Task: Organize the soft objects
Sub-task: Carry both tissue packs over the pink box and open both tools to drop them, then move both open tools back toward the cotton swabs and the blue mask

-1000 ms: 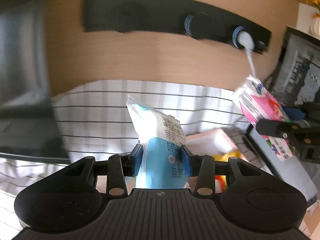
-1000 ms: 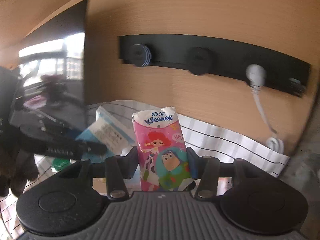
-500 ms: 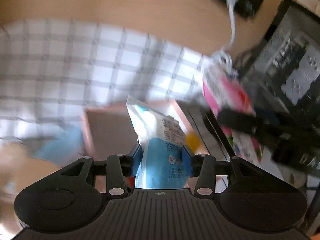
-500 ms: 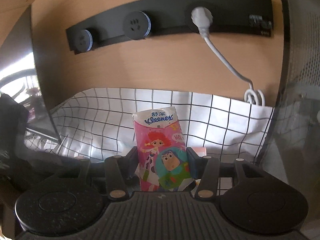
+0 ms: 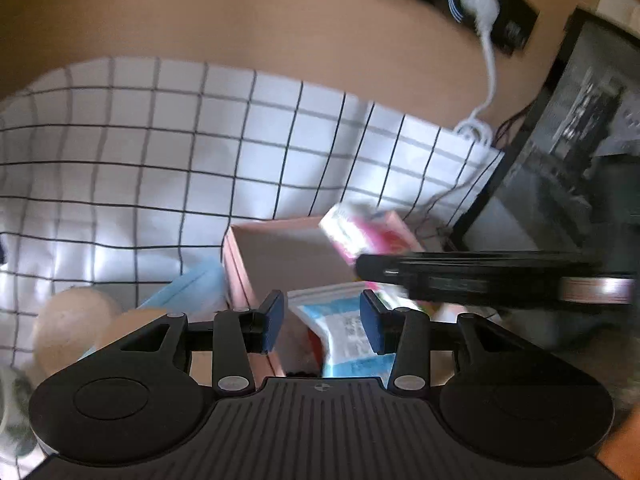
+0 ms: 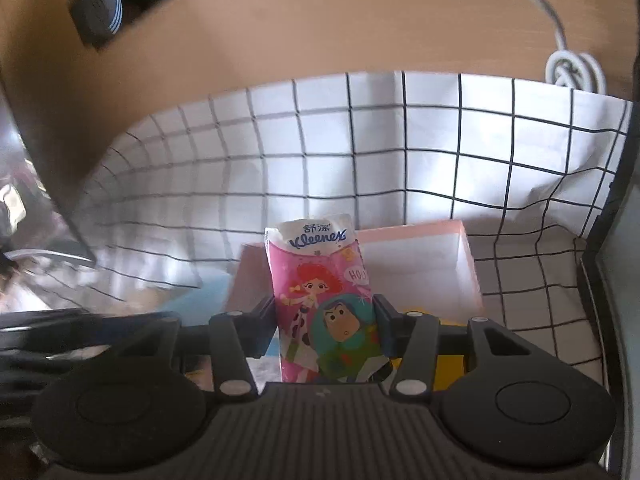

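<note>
My left gripper (image 5: 322, 326) is open. The blue and white wipes pack (image 5: 346, 332) lies loose below its fingers, inside the pink box (image 5: 240, 276). My right gripper (image 6: 325, 330) is shut on a pink Kleenex tissue pack (image 6: 324, 304) with cartoon figures. It holds the pack upright over the pink box (image 6: 472, 264). In the left wrist view the same tissue pack (image 5: 356, 236) and the right gripper (image 5: 460, 276) hang over the box from the right.
A white cloth with a black grid (image 5: 180, 168) covers the table up to a wooden wall. A white cable coil (image 6: 574, 70) lies at the back right. A blue soft item (image 5: 192, 284) and a beige round object (image 5: 68, 324) lie left of the box. A dark frame (image 5: 560, 140) stands right.
My left gripper has opened and let the wipes pack drop into the pink box. My right gripper has carried the tissue pack down and over the box.
</note>
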